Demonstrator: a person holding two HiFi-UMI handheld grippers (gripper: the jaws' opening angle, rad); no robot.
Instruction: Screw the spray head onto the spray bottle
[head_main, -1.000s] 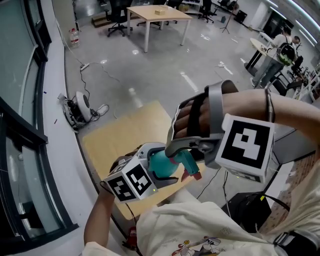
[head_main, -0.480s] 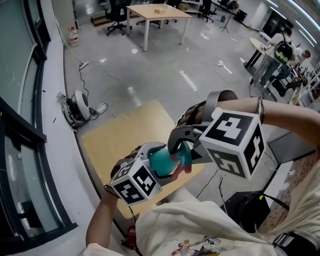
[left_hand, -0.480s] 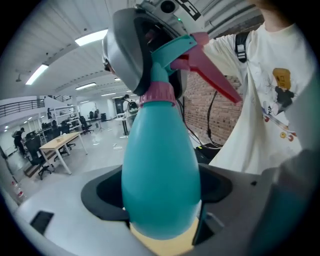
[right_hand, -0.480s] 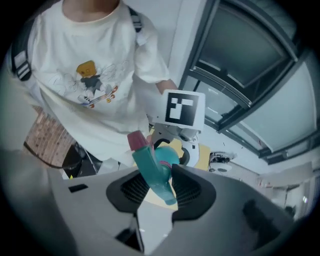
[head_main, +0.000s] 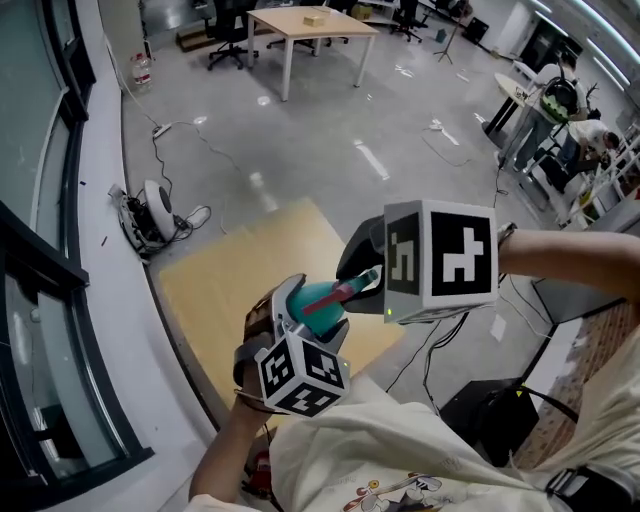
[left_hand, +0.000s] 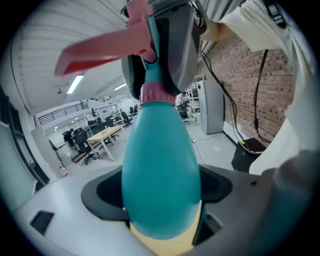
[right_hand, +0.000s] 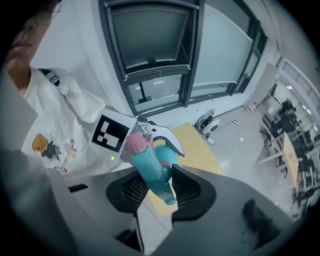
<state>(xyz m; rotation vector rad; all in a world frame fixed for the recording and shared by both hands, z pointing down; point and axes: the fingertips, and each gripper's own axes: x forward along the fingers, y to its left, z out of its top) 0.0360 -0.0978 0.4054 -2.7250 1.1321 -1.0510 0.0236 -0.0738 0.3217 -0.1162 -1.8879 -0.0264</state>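
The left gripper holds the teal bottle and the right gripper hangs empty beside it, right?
Not empty. The right gripper, whose jaws have just been closing, grips the spray head, as the right gripper view shows. The left gripper does hold the teal bottle.

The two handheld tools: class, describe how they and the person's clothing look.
Both the left tool and right tool have pale grey bodies, dark around the jaws. Each carries a white cube printed with black square markers. The person wears a cream T-shirt with a small cartoon print.
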